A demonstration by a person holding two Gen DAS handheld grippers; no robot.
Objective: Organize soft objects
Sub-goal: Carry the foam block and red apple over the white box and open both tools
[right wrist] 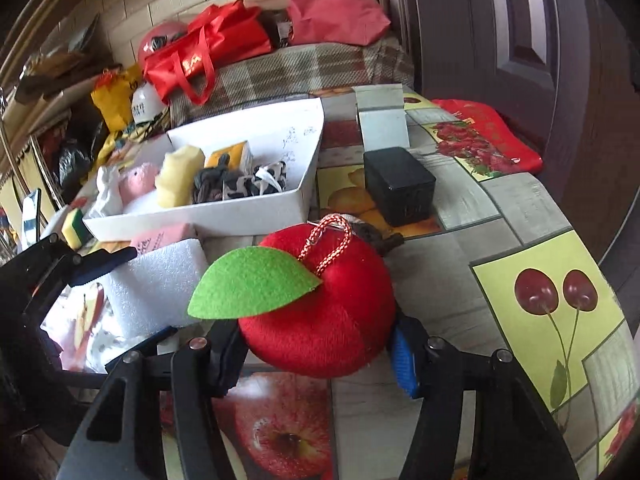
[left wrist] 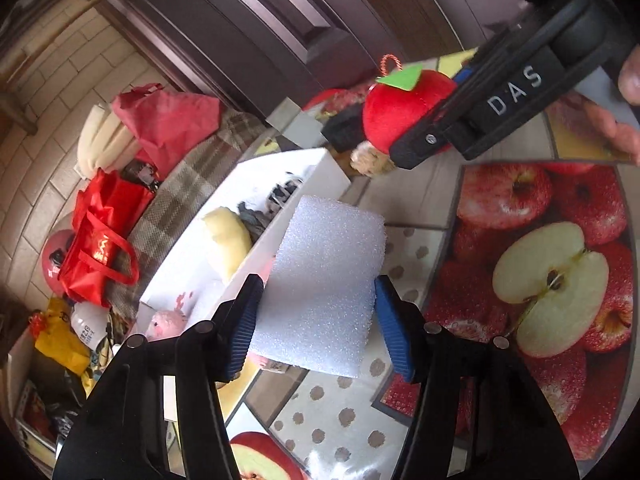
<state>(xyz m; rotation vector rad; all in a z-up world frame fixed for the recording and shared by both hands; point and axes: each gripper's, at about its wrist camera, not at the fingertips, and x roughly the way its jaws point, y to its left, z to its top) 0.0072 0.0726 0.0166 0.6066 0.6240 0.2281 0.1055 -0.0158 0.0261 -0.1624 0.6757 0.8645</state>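
Foam block [left wrist: 326, 288] | we clamp it in left tongs [left wrist: 316, 320], frame centre | plush apple [right wrist: 320, 304] | we clamp it in right tongs [right wrist: 320, 350] | white tray [right wrist: 240, 216] upper left.

Each camera rides its own tool, looking forward and down along the fingers, close over the counter [left wrist: 420, 208]. Both share the white tray [left wrist: 280, 168] [right wrist: 240, 216], lying toward ten o'clock in each.
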